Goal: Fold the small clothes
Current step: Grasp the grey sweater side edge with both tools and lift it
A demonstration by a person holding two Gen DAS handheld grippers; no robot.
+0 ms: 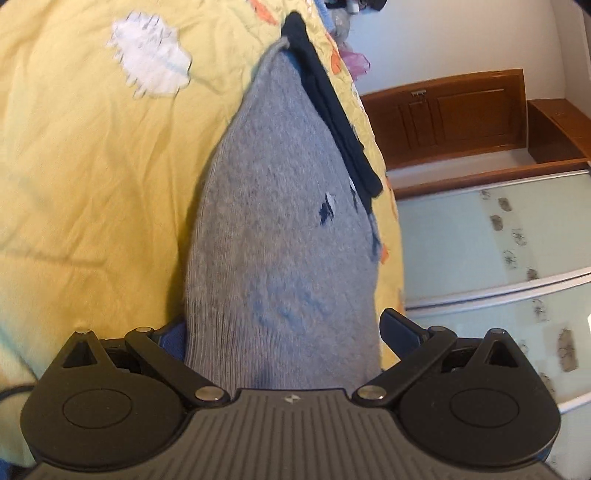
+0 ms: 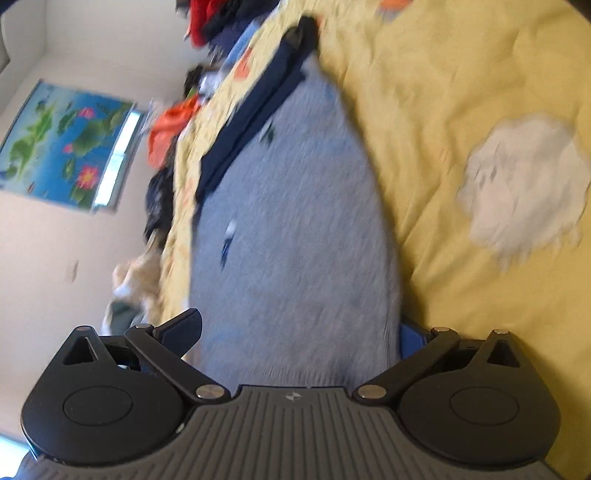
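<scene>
Socks, grey sock (image 1: pixel 280 236) under both wide-spread tools; only right view, blurred, shows perhaps a clothes pile (image 2: pixel 218 22).

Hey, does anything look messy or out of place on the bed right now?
Yes. Past the gray sock, loose clothes lie heaped along the far edge of the yellow quilt, unfolded. A dark sock lies beside the gray one. No damage or spill shows, though the right view is blurred.
</scene>
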